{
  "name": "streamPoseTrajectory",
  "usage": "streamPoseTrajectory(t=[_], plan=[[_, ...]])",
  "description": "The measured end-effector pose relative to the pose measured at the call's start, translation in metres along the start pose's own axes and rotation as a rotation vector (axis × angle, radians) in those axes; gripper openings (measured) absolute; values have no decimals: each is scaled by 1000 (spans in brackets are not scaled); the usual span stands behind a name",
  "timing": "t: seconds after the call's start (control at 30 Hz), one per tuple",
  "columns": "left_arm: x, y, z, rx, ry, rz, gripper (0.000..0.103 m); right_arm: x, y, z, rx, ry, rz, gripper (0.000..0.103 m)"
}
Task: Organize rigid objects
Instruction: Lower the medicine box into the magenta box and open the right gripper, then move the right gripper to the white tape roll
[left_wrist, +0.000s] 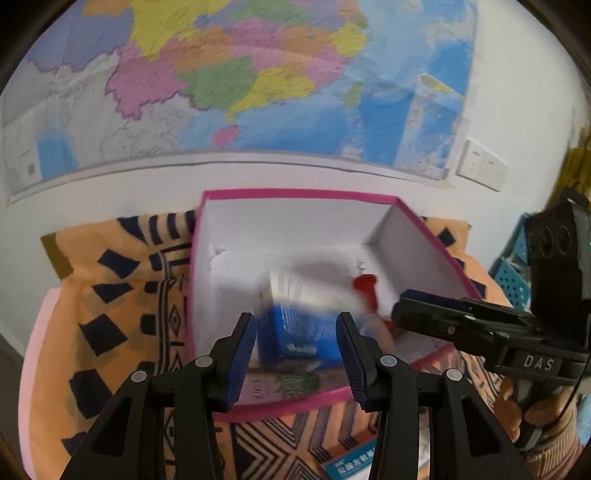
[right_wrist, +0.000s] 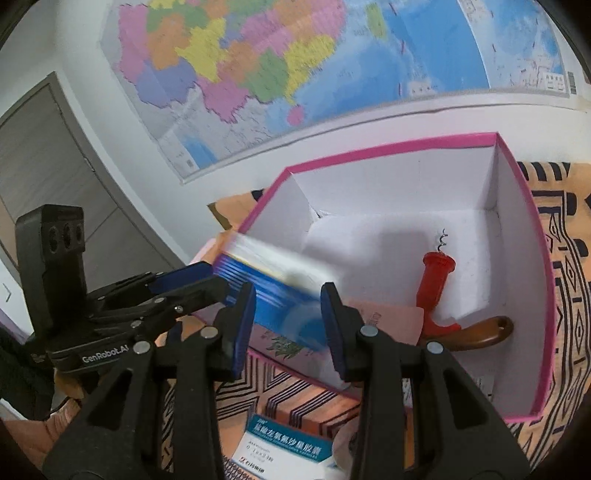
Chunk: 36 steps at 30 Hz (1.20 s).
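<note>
Both claws are on the same thing here: a blue and white cardboard packet (left_wrist: 299, 317), blurry in both views. The left claw (left_wrist: 297, 362) has its blue-padded fingers either side of one end, and the right claw (right_wrist: 288, 328) is pinching the other end, so the packet is held between the two over the near edge of the big pink cardboard box with the white inside (left_wrist: 295, 195). The jaws are only partly closed, stopped by the packet's width.

Already in the box: a corkscrew with a red plastic handle (right_wrist: 434, 284) lying on the white floor, metal spiral pointing toward the back wall. A brown wooden handle (right_wrist: 484, 332) lies right by its base, near the front right corner. A flat pale pink packet with a green plant print (right_wrist: 295, 343) lies along the near wall under the held packet.

The box sits on an orange cloth with black geometric patterns (left_wrist: 122, 295) covering the table. In front of the box, on the cloth, is another white and teal medicine carton (right_wrist: 284, 443). A colourful wall map (left_wrist: 236, 74) hangs on the white wall behind.
</note>
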<state>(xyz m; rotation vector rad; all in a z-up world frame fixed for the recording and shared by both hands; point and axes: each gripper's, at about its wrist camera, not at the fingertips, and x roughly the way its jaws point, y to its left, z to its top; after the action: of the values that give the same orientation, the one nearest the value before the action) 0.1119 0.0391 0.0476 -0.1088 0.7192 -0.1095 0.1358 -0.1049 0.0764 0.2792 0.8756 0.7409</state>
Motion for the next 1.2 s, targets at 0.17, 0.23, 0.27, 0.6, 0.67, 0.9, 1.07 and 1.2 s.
streamPoseTrajectory(t=[0.17, 0.23, 0.27, 0.6, 0.67, 0.9, 1.07, 1.2], plan=[[0, 7, -3, -23, -10, 0, 45, -2, -6, -4, 15, 2, -12, 39], [-5, 6, -5, -14, -24, 3, 45, -9, -6, -7, 7, -10, -17, 39], [-8, 4, -7, -8, -31, -3, 45, -13, -6, -9, 2, -15, -18, 39], [-41, -34, -32, 114, -72, -128, 47, -58, 6, -38, -75, -33, 13, 39], [-43, -42, -40, 136, -64, -150, 48, -63, 4, -47, -75, -19, 15, 39], [-18, -66, -69, 151, 42, -203, 51, -60, -30, -85, 36, 64, -34, 40], [4, -75, -84, 135, 113, -221, 51, -52, -54, -103, 135, 109, -60, 40], [16, -81, -90, 124, 153, -242, 51, -45, -72, -109, 213, 126, -66, 40]])
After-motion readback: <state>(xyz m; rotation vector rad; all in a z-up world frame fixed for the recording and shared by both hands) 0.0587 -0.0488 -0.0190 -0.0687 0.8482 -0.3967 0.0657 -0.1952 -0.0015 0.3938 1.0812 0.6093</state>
